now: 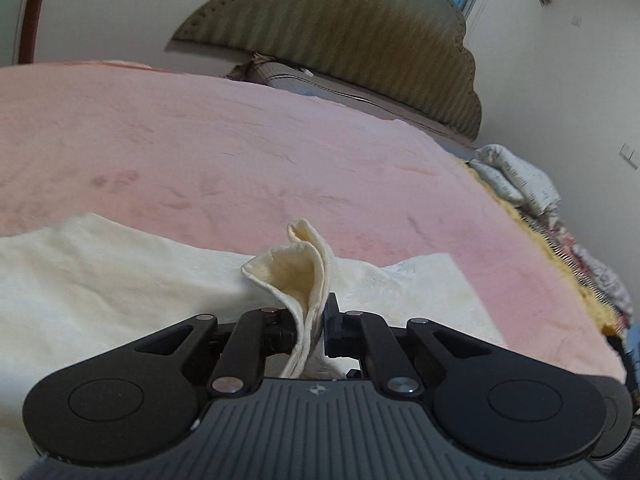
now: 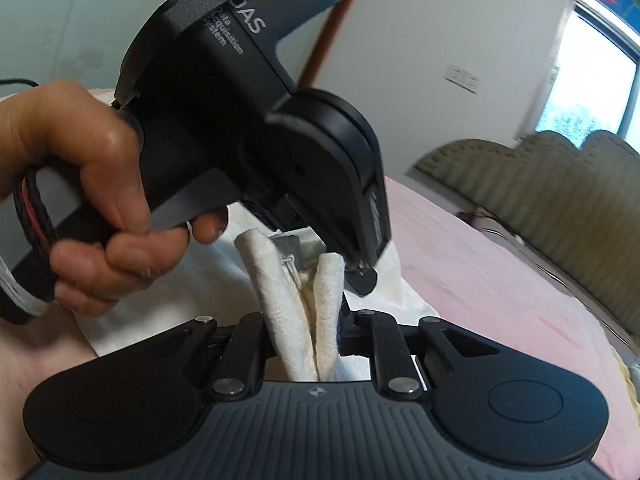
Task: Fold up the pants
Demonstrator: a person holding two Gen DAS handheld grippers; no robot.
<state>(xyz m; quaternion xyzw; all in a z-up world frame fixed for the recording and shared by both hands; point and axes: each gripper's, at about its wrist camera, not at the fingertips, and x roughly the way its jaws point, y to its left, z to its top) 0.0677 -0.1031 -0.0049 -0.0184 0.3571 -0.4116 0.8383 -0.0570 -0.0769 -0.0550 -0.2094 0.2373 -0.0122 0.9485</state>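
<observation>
The pink bed (image 1: 280,140) carried the cream pants (image 1: 100,280), spread from nine o'clock toward three, their long axis unclear. They looked light, soft and floppy, best held at bunched edges. The left gripper (image 1: 310,330) and right gripper (image 2: 316,344) each pinched a fold

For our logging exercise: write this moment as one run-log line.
stage: both edges gripped | left gripper: shut on cream pants | right gripper: shut on cream pants | surface: pink blanket
</observation>
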